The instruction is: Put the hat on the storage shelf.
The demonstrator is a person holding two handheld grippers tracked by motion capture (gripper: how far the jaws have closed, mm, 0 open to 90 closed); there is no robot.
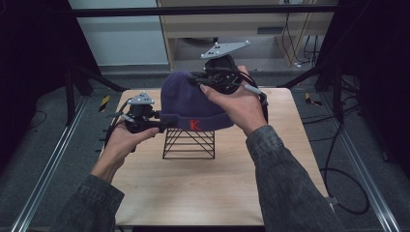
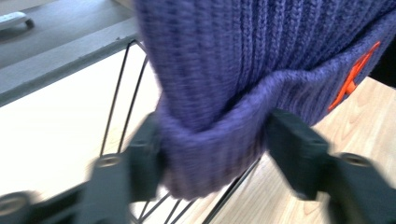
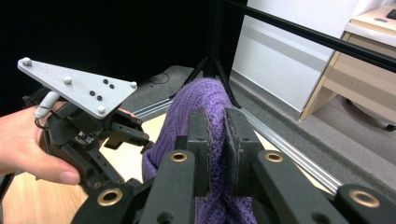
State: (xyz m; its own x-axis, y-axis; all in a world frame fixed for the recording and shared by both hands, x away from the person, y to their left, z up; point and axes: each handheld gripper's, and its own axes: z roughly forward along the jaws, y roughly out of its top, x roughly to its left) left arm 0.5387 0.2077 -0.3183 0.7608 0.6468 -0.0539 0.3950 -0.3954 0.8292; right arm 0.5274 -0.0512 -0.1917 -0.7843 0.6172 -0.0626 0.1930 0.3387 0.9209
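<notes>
A purple knit beanie (image 1: 193, 99) with a red letter K on its cuff sits over a black wire stand (image 1: 189, 143) at the middle of a light wooden table (image 1: 217, 193), held from both sides. The left gripper (image 1: 159, 126) clamps the folded cuff at the hat's left edge — its own view shows the ribbed band bunched between the two black jaws, though that view is blurred. The right gripper (image 1: 203, 81), topped by a grey three-cornered plate, pinches the crown at the far side — its pads (image 3: 201, 140) appear pressed tight on a fold of the knit.
</notes>
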